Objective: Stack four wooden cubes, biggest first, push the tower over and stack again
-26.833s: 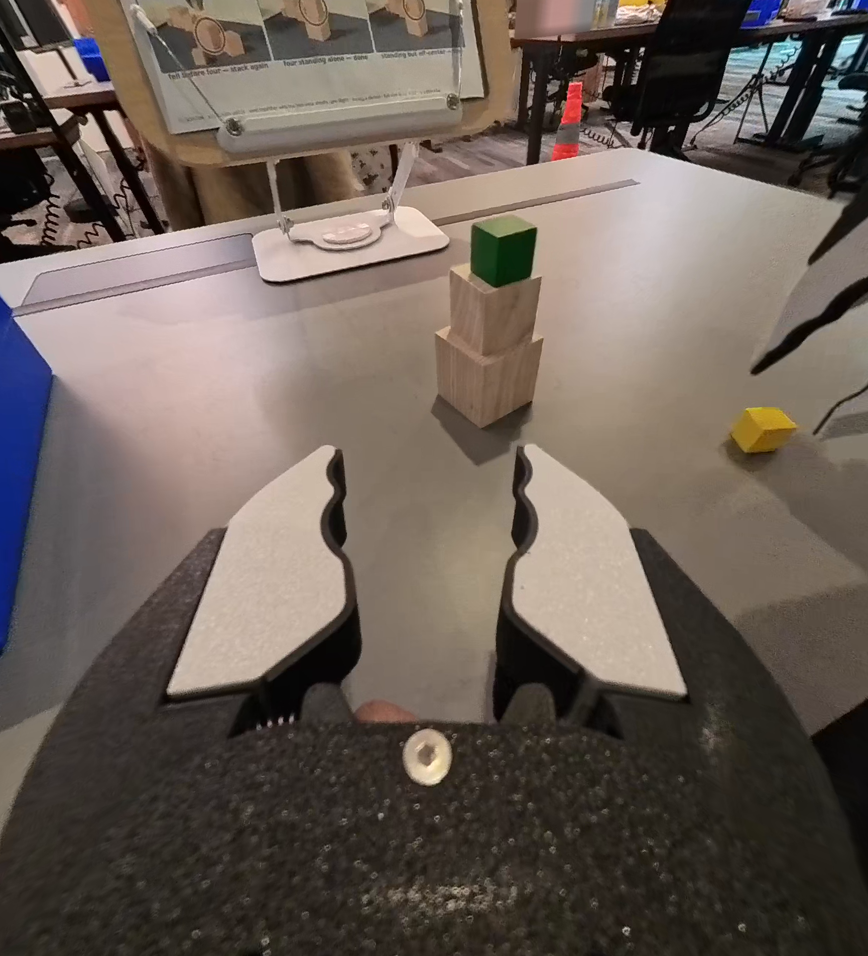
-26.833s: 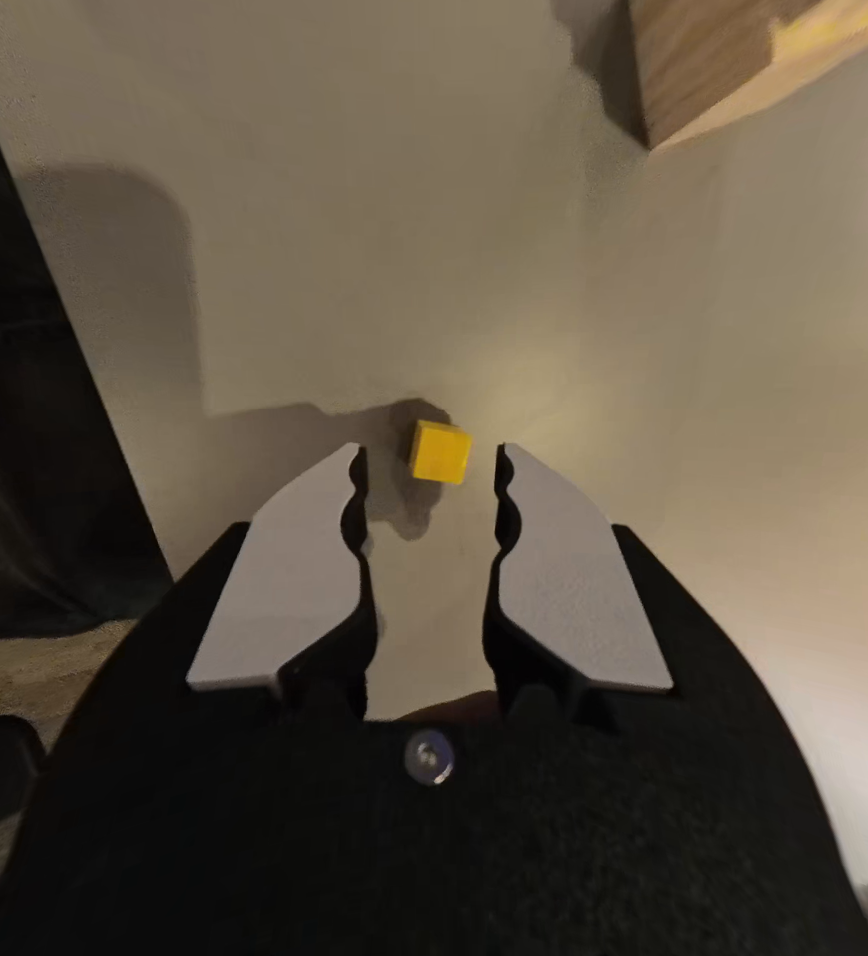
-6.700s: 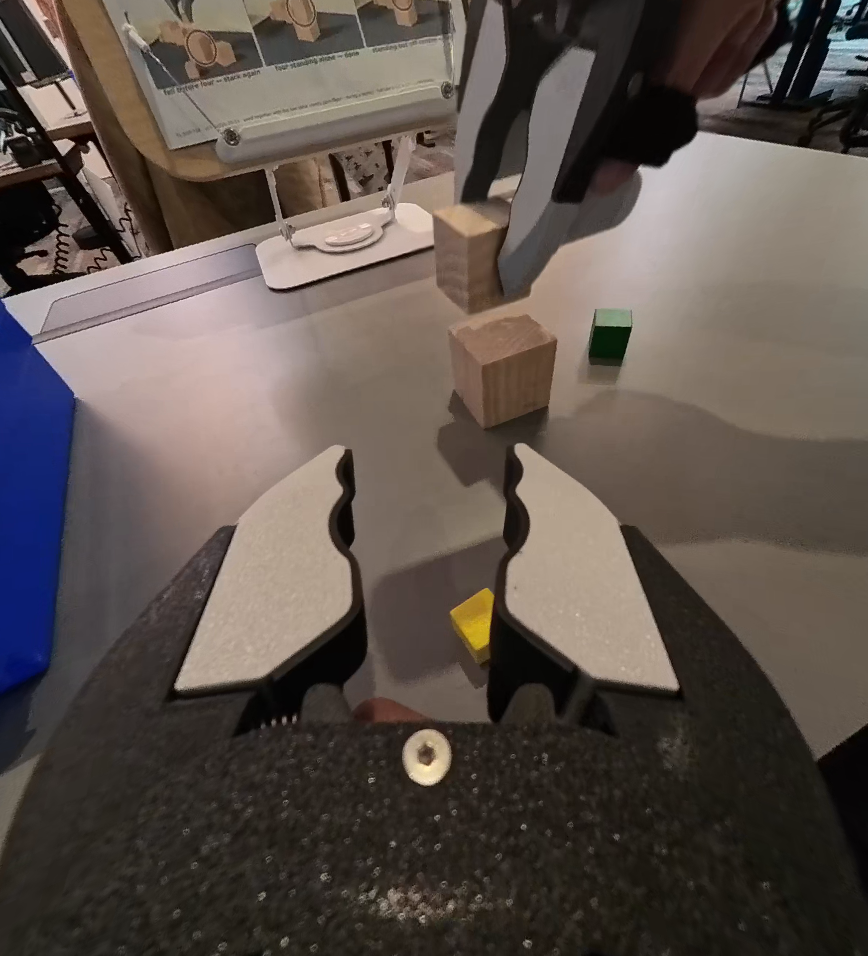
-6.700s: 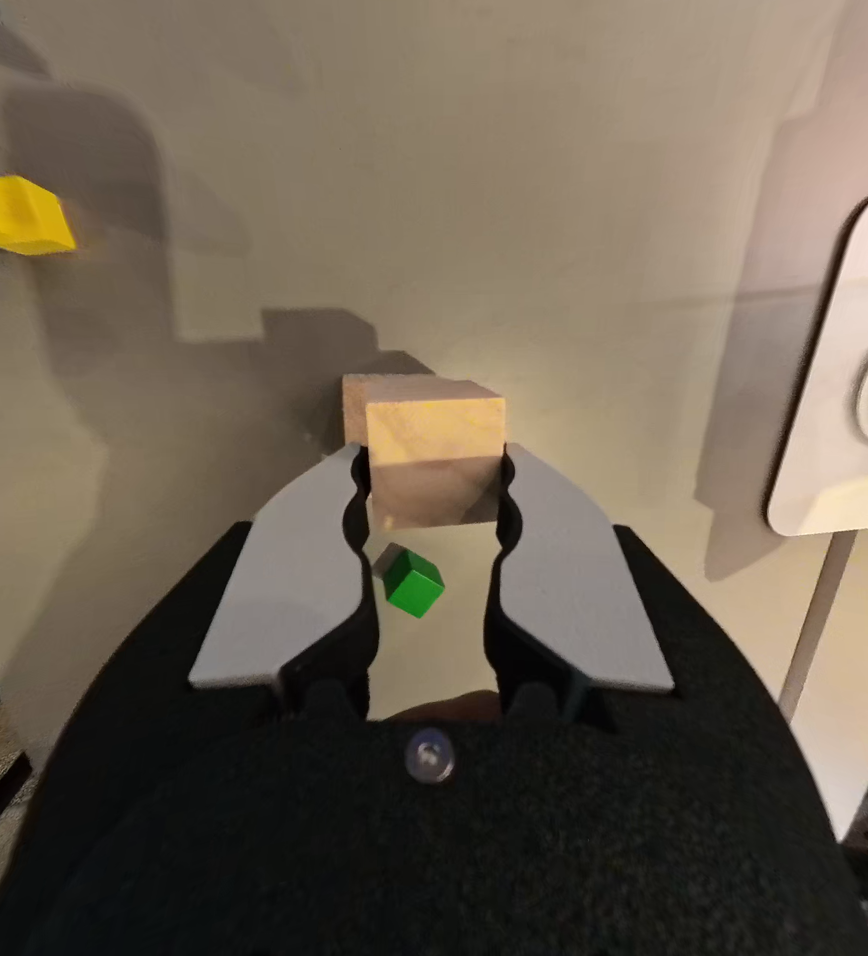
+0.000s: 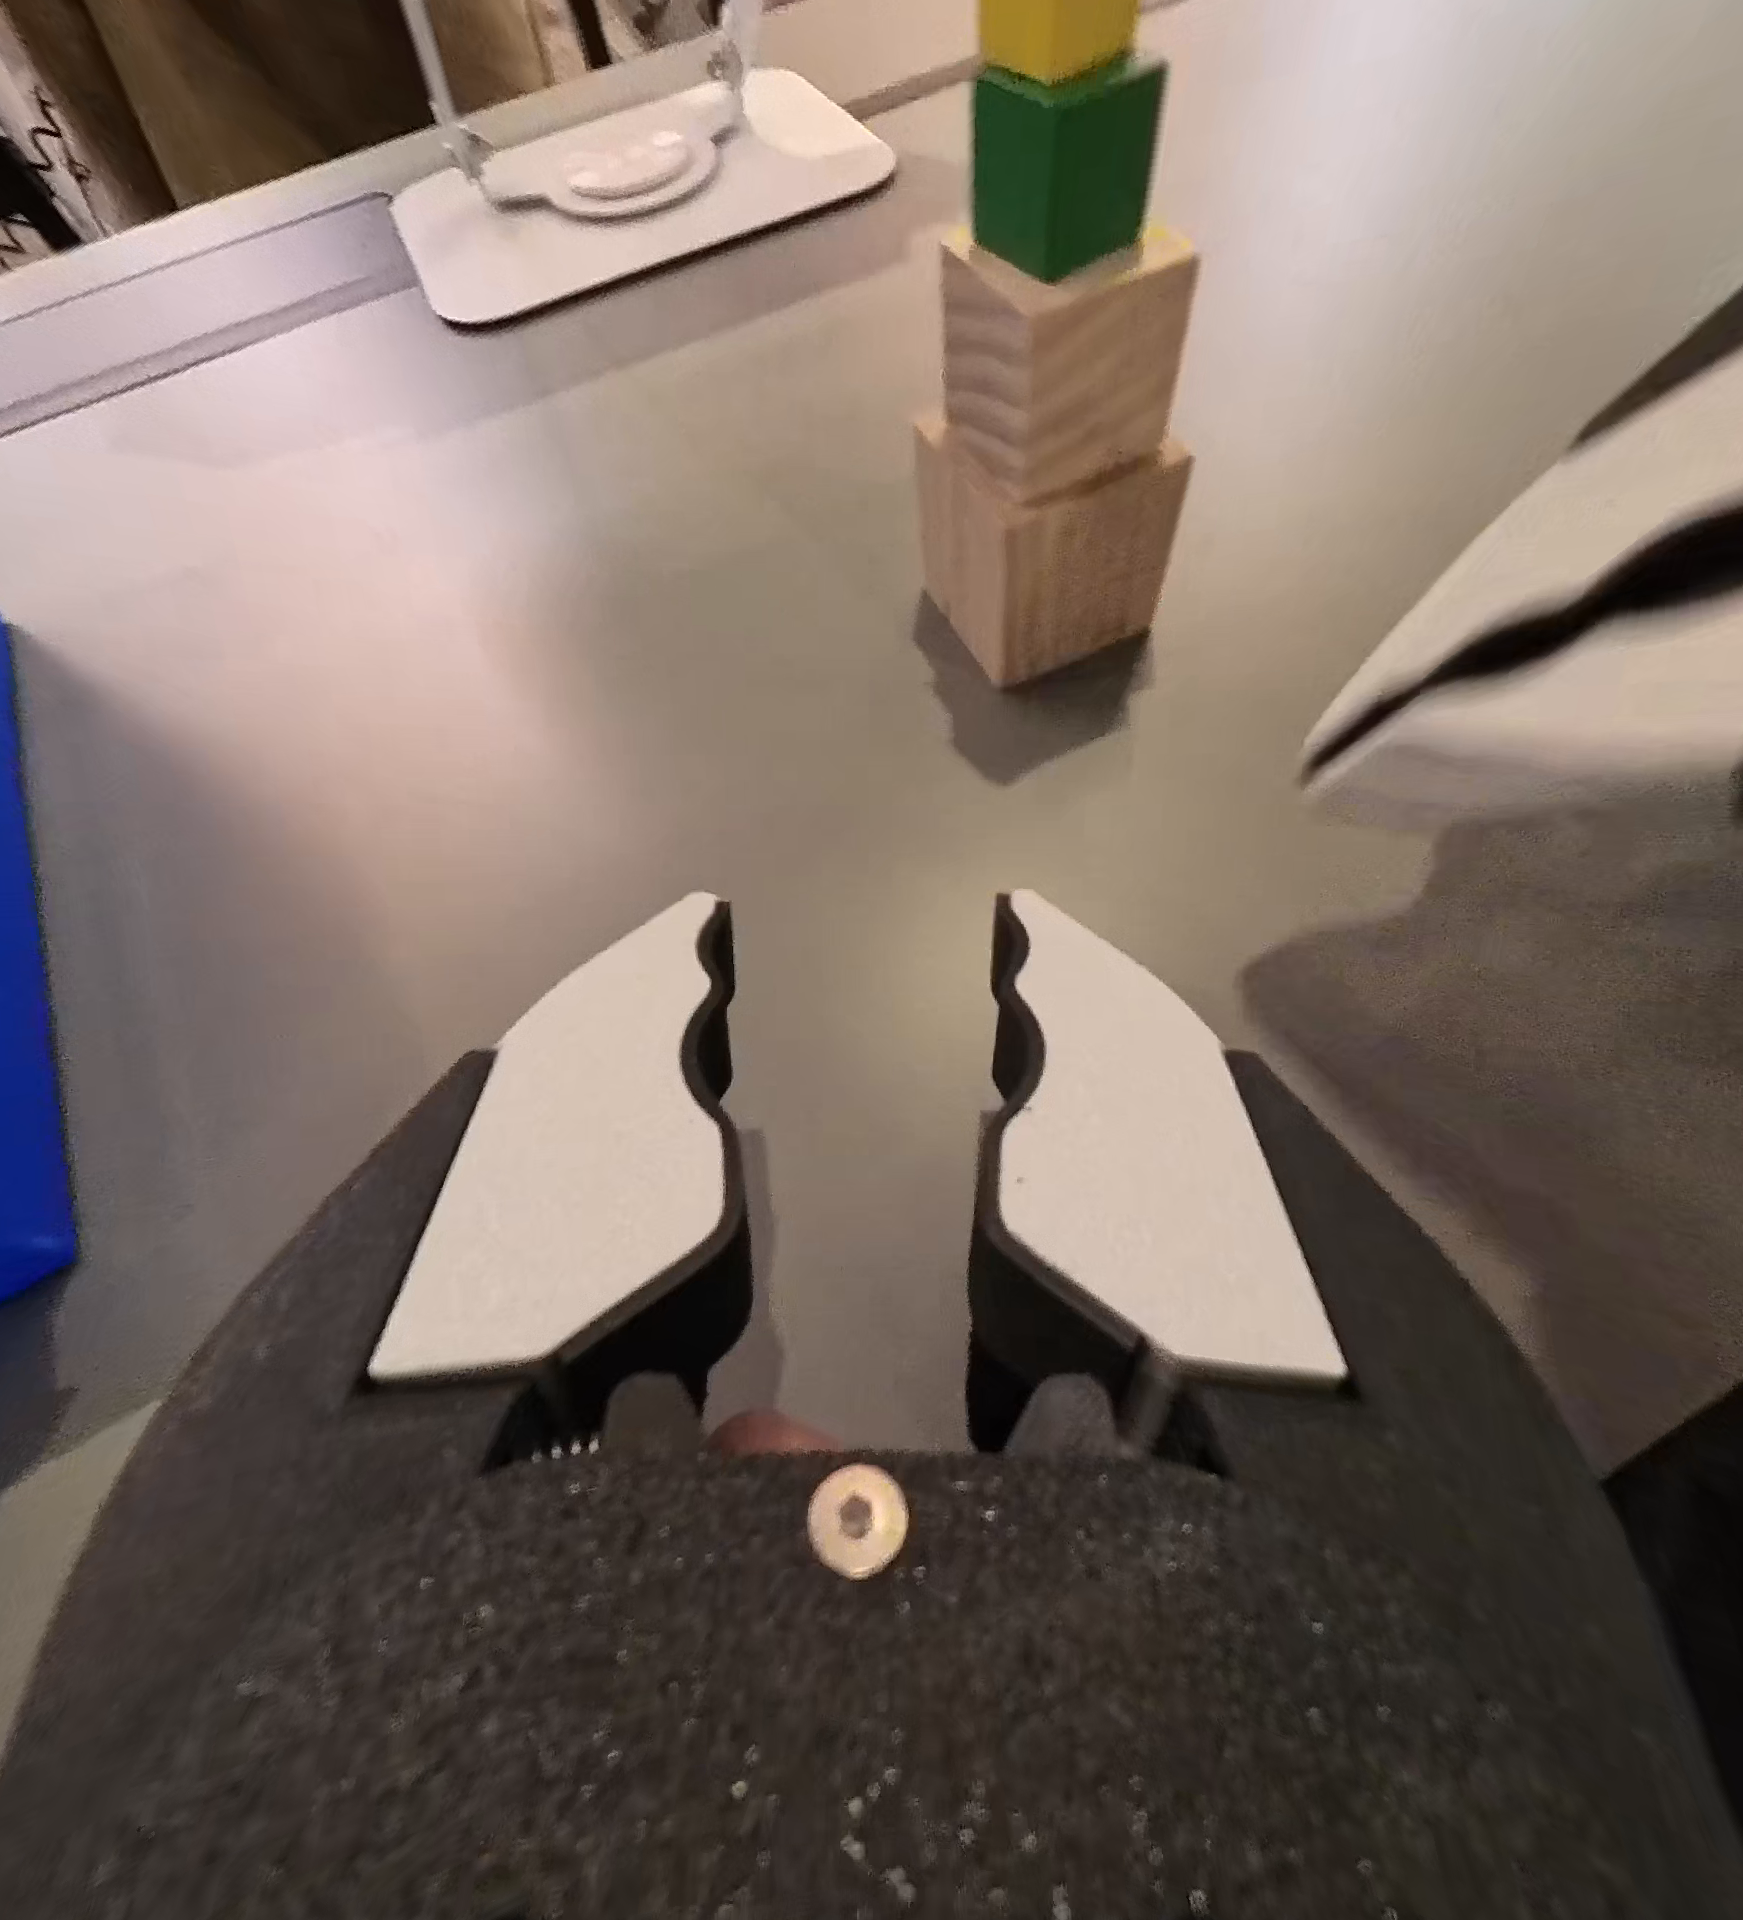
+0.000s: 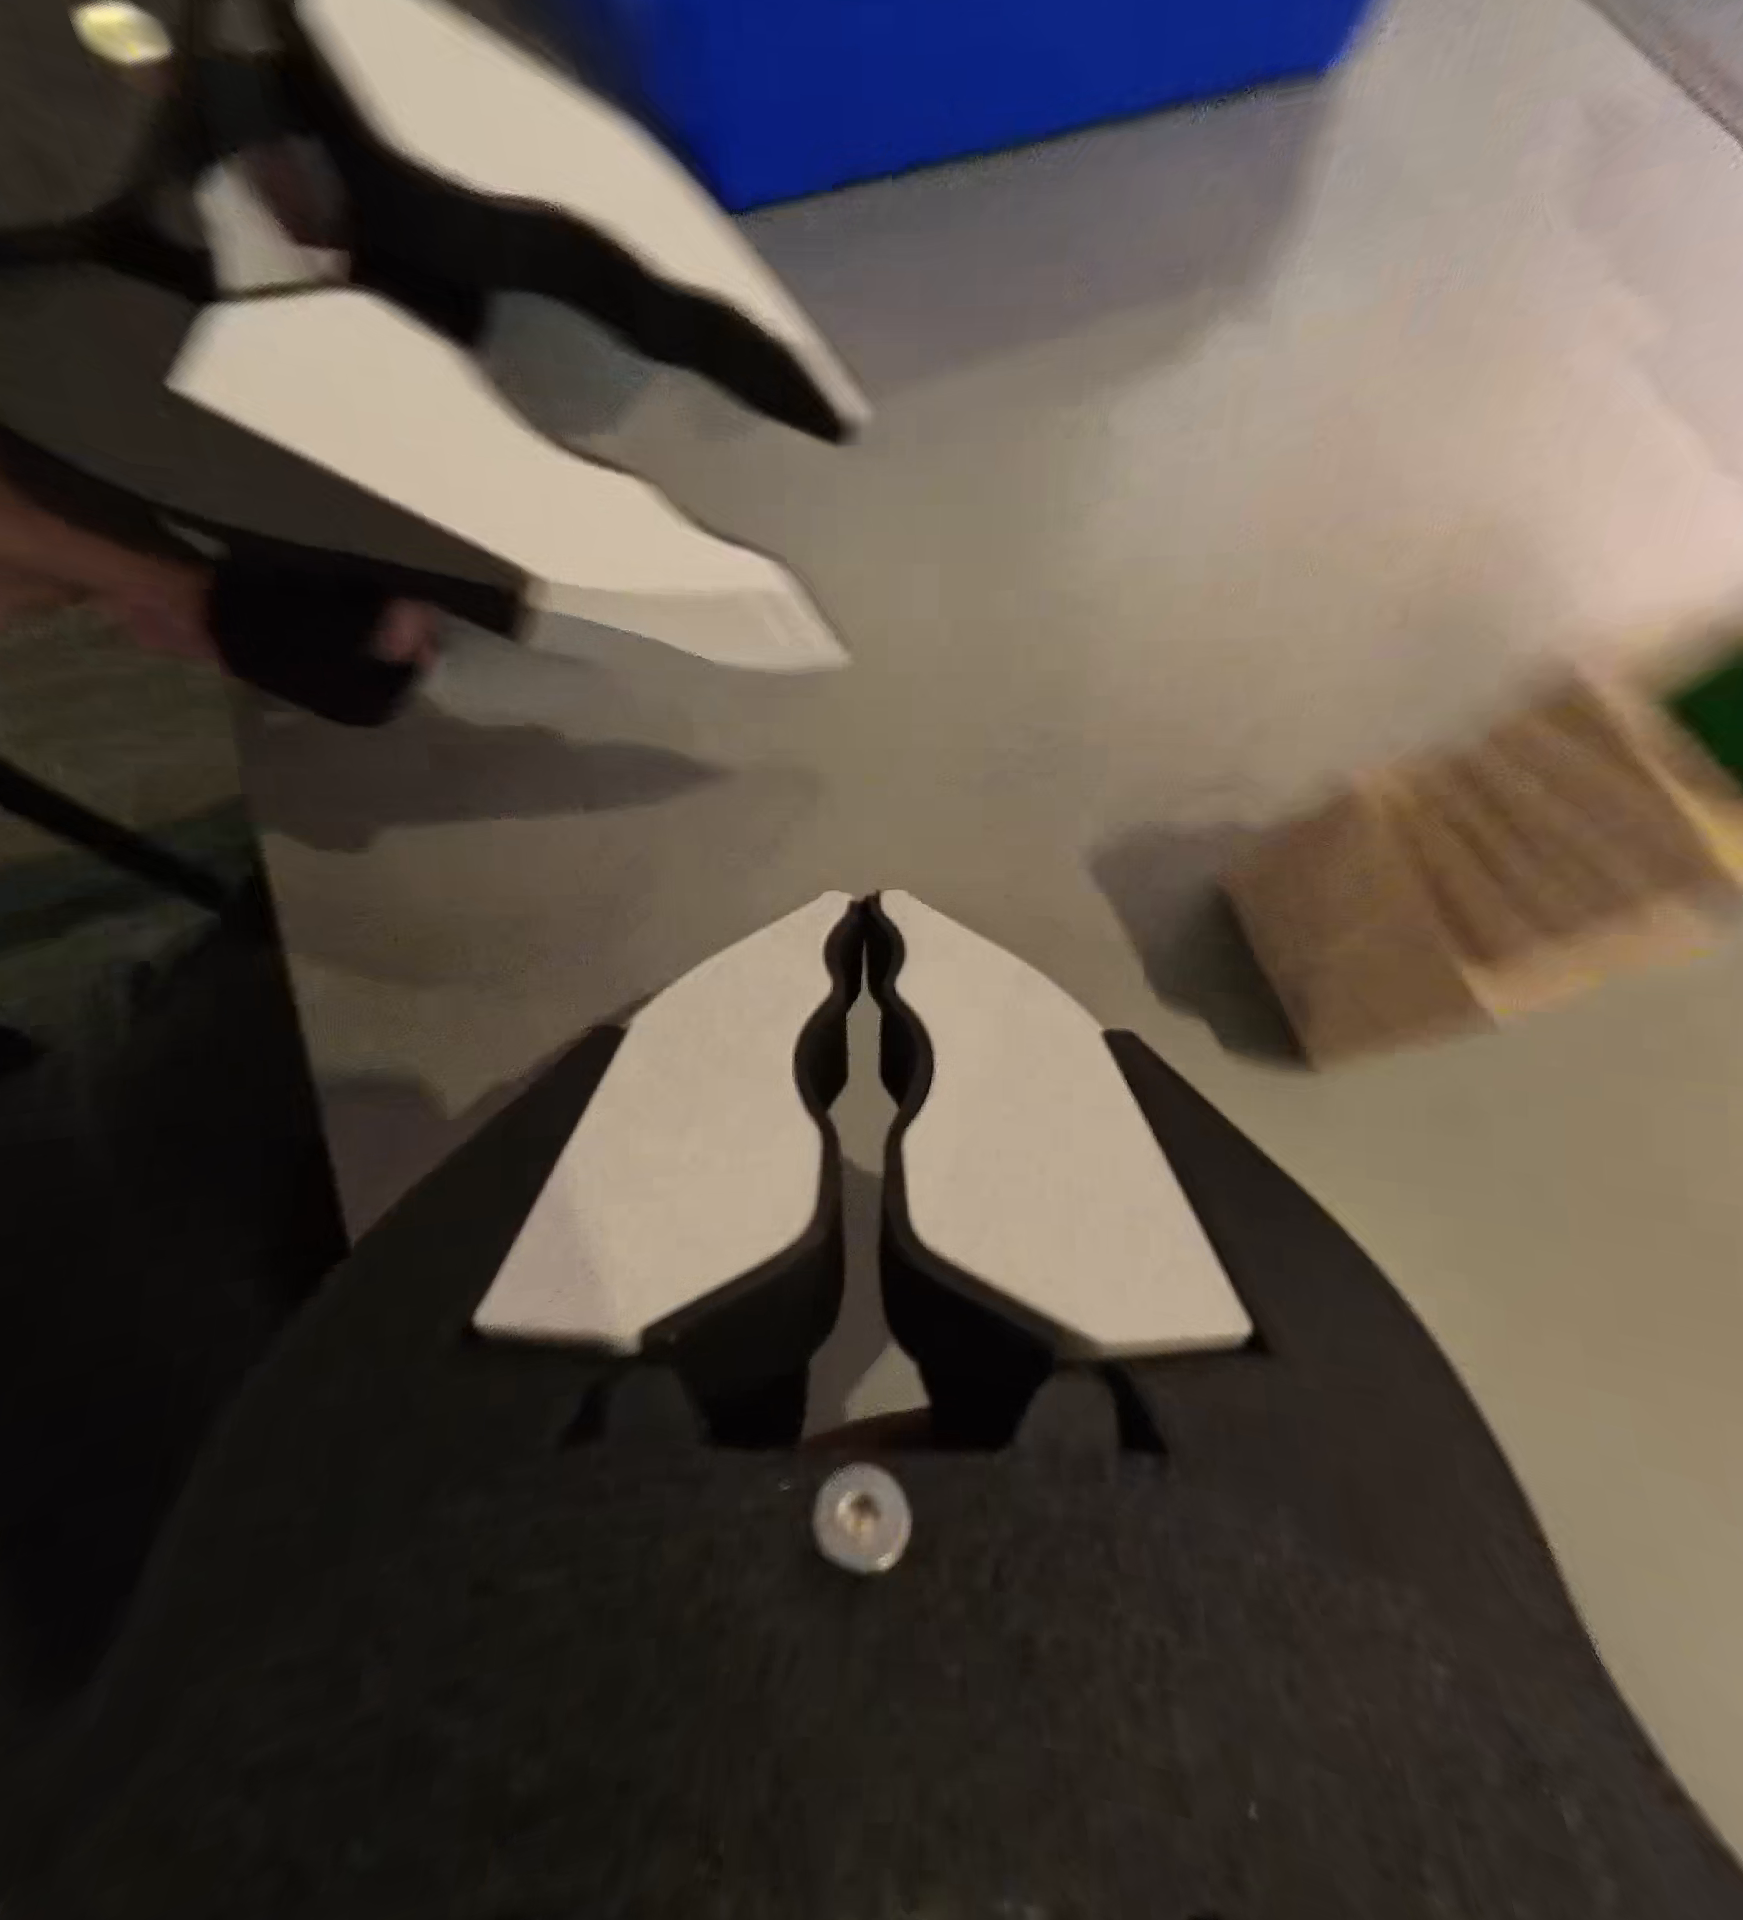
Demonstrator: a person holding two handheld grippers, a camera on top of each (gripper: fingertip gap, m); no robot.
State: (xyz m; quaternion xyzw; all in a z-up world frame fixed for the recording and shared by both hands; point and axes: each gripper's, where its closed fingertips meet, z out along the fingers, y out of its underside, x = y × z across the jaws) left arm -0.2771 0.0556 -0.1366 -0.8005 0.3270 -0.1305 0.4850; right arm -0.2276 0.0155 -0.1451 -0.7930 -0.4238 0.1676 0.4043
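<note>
At twelve o'clock on the grey tabletop (image 5: 431, 623), all four up: small yellow cube (image 5: 1054, 36) newly atop green cube (image 5: 1059, 171), over two pale wooden cubes (image 5: 1049, 457). Left gripper (image 5: 859, 925) apart, empty; right gripper (image 6: 864, 906) together, clear. Restack apparently complete.
</note>
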